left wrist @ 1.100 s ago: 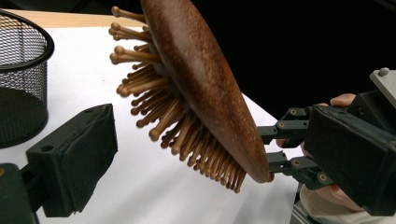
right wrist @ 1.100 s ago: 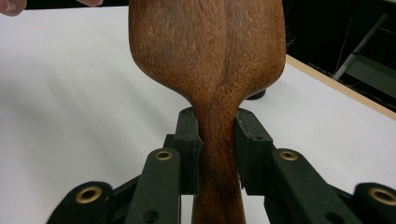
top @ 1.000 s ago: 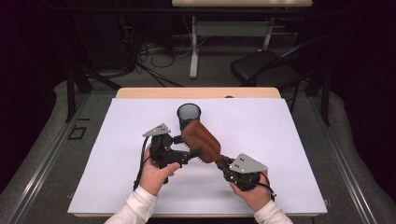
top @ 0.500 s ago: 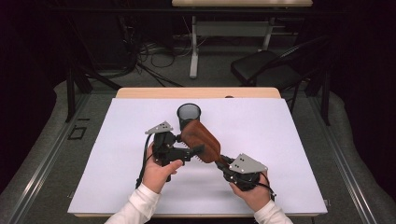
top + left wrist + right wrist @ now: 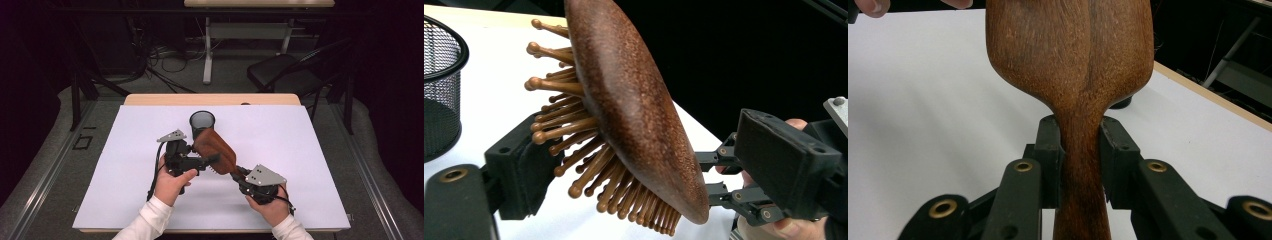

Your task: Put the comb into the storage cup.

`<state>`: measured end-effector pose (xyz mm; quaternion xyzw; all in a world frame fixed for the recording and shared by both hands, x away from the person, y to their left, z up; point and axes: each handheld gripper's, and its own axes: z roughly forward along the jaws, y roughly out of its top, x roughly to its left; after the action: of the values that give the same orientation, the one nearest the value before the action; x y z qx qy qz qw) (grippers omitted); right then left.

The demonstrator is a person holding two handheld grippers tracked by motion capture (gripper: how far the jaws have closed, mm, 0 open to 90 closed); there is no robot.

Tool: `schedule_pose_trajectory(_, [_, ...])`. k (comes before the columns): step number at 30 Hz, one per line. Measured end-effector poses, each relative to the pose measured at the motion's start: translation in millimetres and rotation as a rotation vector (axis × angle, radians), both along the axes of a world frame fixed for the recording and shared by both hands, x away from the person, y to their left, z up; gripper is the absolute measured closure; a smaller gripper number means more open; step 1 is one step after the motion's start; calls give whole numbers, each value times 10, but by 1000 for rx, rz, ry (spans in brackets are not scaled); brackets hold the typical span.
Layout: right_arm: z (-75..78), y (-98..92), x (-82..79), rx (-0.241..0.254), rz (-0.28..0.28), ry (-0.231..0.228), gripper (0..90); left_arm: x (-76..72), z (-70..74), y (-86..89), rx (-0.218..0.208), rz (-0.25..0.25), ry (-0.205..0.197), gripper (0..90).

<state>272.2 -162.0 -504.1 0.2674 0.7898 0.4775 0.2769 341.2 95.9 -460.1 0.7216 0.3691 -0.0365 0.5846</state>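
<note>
White table point(image 5: 125, 200); left gripper view shows hairbrush point(image 5: 634, 100) bristles.

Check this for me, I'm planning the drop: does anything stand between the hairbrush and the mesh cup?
Nothing visible does: the head of the hairbrush sits right beside the mesh cup, with no other thing between them.

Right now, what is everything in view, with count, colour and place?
Wooden paddle hairbrush with wooden pins: one, reddish brown, held above the table's middle.
Black wire-mesh cup: one, upright just behind the brush.
White table cover: one, over the light wooden table.
Black chair: one, on the floor beyond the table, right.
Right gripper: black, shut on the brush handle.
Left gripper: black, jaws just closing around the brush head, one at the pins.
</note>
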Motion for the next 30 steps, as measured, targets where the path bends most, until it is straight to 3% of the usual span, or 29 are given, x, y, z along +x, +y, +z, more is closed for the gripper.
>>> schedule_pose_trajectory(30, [-5, 23, -14, -2, 6, -6, 726, 42, -34, 20, -17, 11, 42, 228])
